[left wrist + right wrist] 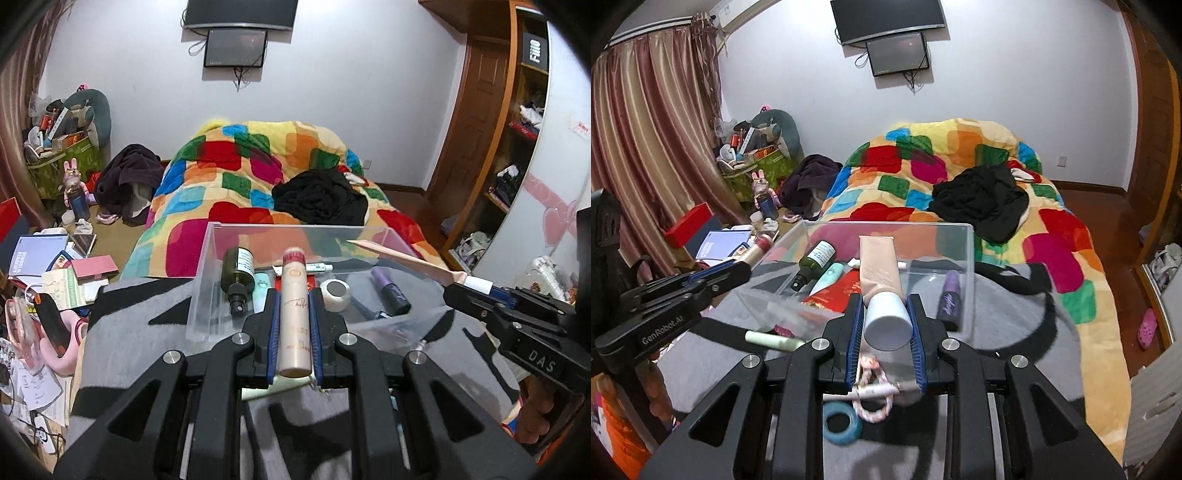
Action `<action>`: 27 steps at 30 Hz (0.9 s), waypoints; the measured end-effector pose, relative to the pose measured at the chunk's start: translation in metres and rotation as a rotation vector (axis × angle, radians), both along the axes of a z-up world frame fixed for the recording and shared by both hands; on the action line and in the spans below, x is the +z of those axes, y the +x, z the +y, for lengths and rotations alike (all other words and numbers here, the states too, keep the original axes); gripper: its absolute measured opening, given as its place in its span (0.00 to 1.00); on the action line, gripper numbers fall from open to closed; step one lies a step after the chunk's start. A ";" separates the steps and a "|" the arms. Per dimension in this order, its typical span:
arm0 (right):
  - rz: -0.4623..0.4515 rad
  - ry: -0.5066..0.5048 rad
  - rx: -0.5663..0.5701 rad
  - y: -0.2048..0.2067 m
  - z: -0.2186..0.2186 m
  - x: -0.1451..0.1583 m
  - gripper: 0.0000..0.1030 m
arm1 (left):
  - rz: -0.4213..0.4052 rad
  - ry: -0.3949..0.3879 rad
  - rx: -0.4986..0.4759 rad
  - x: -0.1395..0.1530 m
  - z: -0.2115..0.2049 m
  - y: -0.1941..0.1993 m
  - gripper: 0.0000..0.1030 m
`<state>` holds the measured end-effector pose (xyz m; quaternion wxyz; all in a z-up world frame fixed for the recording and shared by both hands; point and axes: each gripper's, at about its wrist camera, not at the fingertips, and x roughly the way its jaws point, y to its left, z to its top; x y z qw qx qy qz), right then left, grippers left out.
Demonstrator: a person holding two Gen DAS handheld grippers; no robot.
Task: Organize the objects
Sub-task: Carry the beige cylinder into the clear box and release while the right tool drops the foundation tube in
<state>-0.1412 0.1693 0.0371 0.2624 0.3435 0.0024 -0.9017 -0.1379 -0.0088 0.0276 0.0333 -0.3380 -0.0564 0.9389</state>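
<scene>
A slim beige bottle (pixel 294 314) is clamped lengthwise between the blue pads of the left hand-held gripper (pixel 293 325), whose jaws are closed tight on it, the red-banded end pointing toward the clear plastic box (pixel 207 280). A pale pink tube (pixel 876 269) is gripped at its white cap (pixel 888 320) by the right hand-held gripper (pixel 886 321), the jaws closed snugly on the cap and the flat tail reaching out over the box. Both items appear to be on their way into the box, so each is best carried fully past the near wall and lowered toward a free patch of the floor before the jaws are opened; a release above the rim is likely to let the bottle roll or the tube tip back out. Since the two grippers are close together at the same opening, one item is better set down at a time. Inside the box a dark green spray bottle (pixel 238 275) is seen lying on its side, with a mint-green tube (pixel 260 286) beside it, a small white tube (pixel 314 266) further back, a red packet (pixel 836 291) on the floor, a white roll of tape (pixel 336 291) and a purple bottle (pixel 390 291) toward the right. The box rests on a grey cloth (pixel 140 343) at the foot of the bed (pixel 258 177). Outside it, a pale green tube (pixel 772 339) and a blue tape ring (pixel 842 422) are left on the cloth.
</scene>
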 end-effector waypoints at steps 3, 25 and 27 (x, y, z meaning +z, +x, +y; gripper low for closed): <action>0.008 0.019 0.023 -0.011 -0.013 -0.003 0.21 | -0.031 -0.001 -0.004 -0.008 0.001 -0.015 0.14; 0.019 0.236 0.114 -0.041 -0.029 -0.030 0.39 | -0.096 0.004 -0.042 -0.023 0.004 -0.031 0.37; 0.022 0.232 0.109 -0.035 -0.025 -0.025 0.40 | -0.071 -0.002 -0.043 -0.015 0.003 -0.022 0.41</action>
